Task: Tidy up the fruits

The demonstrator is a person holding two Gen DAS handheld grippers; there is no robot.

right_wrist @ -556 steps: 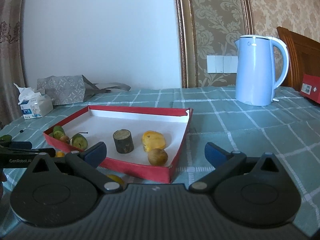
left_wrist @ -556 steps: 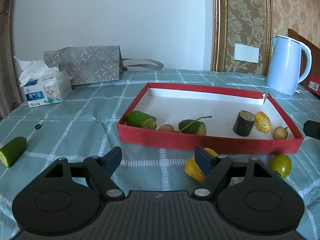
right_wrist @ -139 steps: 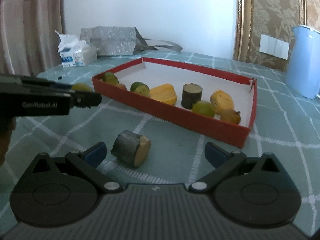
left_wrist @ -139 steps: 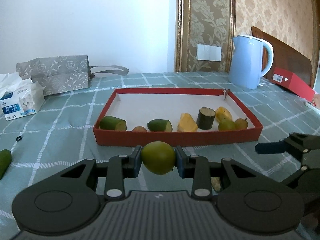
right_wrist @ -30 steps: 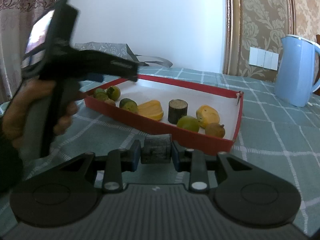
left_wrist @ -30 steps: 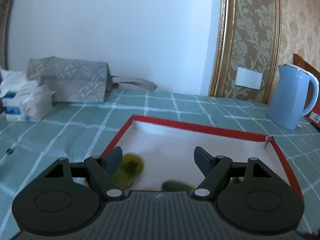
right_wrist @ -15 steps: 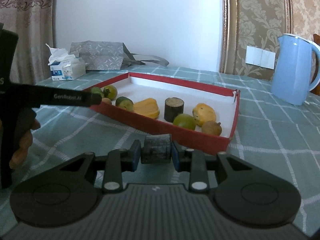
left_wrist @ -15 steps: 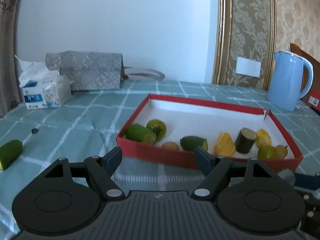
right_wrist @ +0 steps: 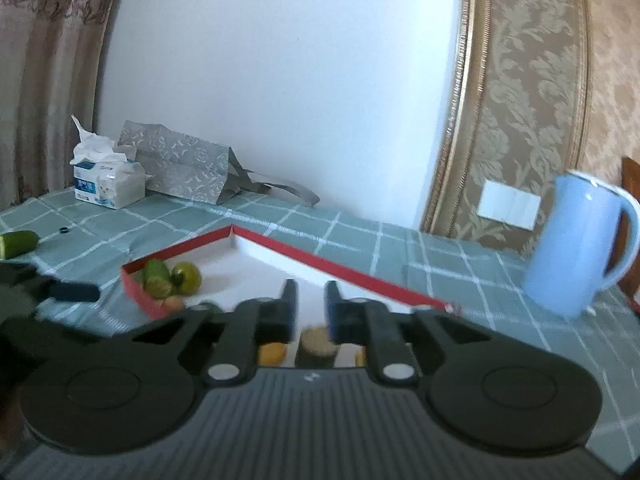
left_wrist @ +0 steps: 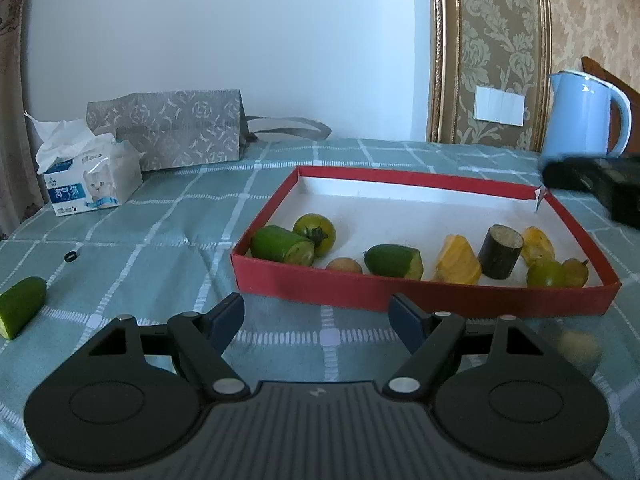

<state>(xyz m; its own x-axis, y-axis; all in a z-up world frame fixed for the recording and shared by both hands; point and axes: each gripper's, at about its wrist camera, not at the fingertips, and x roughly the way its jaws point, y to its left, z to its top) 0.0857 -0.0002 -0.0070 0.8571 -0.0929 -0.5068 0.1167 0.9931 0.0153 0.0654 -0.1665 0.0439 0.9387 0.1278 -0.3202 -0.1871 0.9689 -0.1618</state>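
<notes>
Hovering over tray, right hand-held gripper closed, empty; left hand-held gripper open.

I am looking across a green checked tablecloth. A tissue box is sitting near its far left edge, touching a grey patterned paper bag lying against the wall. A pale blue kettle is standing at the far right corner. A small black ring is lying toward the left edge.
</notes>
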